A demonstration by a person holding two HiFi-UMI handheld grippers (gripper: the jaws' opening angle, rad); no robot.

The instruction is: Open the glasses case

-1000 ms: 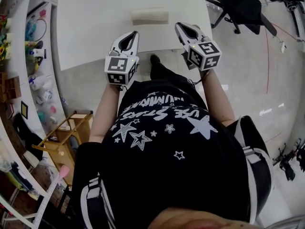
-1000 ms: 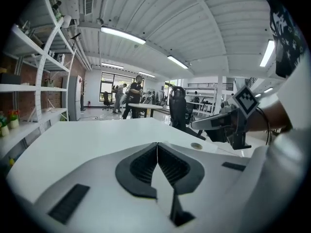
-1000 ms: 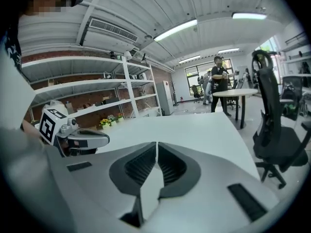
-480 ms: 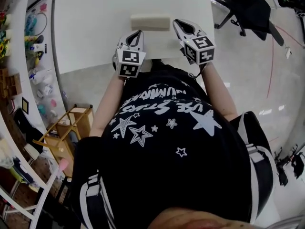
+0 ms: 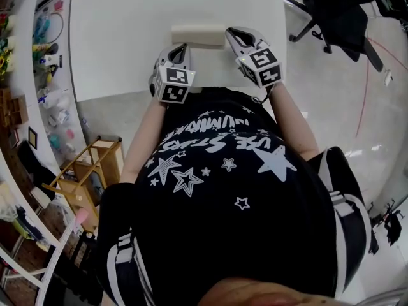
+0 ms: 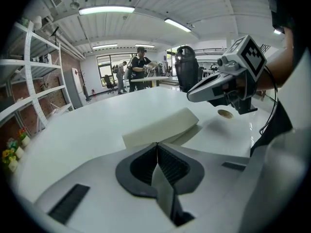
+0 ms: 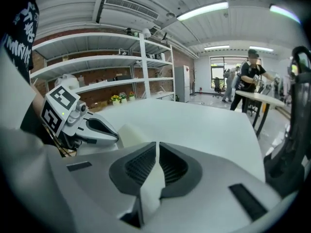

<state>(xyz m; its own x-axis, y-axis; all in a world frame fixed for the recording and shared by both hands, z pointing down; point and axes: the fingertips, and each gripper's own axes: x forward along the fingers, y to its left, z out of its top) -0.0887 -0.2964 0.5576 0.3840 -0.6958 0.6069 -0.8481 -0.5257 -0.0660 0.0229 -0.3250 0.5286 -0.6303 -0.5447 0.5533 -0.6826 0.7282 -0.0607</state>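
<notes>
Seen from above, a person in a black T-shirt printed with white stars stands at the near edge of a plain white table and holds a white two-jaw gripper in each hand. The task's thing, a cream-coloured, oblong, hard-looking glasses case, lies flat on the table close to that near edge, towards its right-hand half, with its long side running along the edge. The case looks fully closed: its lid sits down flat and no gap shows, so the opening itself is judged not yet begun and all of it is left to do. Only the approach appears to be done. Both forearms reach forward from the body, with the grippers tilted forward and down towards the table top. The left gripper points at the near long side of the case, by its left end. The right gripper sits just beside the case's right short end. Whether either tip touches the case cannot be told. Each gripper's own view shows its two dark ribbed pads pressed together with nothing between them, so both tongs are fully closed and empty. Other people stand at tables far across the room
</notes>
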